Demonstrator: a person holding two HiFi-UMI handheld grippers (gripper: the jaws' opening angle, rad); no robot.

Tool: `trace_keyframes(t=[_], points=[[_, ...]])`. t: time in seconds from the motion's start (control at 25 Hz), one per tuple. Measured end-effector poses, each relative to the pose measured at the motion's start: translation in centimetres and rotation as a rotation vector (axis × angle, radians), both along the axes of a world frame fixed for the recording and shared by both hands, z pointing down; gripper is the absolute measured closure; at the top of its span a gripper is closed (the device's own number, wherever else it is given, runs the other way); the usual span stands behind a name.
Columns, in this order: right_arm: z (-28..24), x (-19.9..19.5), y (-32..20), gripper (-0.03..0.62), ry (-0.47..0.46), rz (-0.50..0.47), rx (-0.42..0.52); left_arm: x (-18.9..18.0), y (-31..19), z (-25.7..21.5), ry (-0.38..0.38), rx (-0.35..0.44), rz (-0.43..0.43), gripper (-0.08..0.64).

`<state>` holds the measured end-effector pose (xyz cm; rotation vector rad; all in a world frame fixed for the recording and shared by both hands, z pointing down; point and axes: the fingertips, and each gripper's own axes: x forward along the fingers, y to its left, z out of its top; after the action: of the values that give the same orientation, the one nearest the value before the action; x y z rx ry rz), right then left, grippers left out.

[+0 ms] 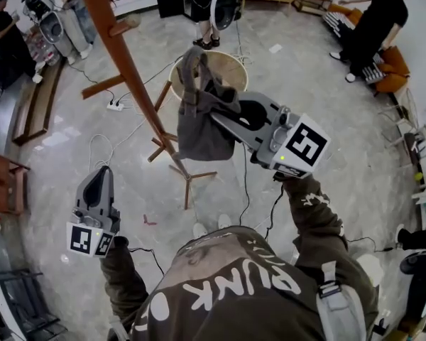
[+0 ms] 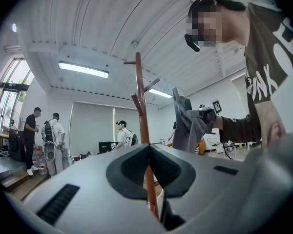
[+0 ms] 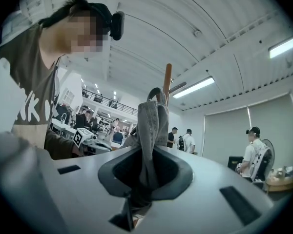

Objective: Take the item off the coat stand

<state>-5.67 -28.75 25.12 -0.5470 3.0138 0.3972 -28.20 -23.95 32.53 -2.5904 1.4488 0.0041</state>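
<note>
Right gripper view: right claw (image 3: pixel 145 177) clamps grey fabric item (image 3: pixel 154 126), dangling beside coat stand (image 3: pixel 167 82); left claw (image 2: pixel 148 146) shut, farther.

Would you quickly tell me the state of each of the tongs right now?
Left tongs: closed, holding nothing.
Right tongs: closed on the grey cloth item.

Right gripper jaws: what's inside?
A fold of the grey cloth bag, pinched between the shut jaws of the right gripper. Its lower end is covered by the gripper body.
</note>
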Motion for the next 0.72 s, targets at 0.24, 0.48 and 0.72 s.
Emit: trace_keyframes(t=[0.24,0.48,0.72], points=[[5.8,-0.2,0.5,0.546,0.001,0.039,-0.022,-0.4,0.5,0.7,0.004,-0.011,0.015,0.555],[9.8,-0.7,0.7,0.548,0.028,0.074,-0.064,-0.8,0.9,1.1,0.007,-0.022,0.024,0.555],[10.3,-1.1,1.2,0.548,0.019,0.090,-0.066,-0.9,1.2,1.6,0.019,-0.026,0.044,0.555]])
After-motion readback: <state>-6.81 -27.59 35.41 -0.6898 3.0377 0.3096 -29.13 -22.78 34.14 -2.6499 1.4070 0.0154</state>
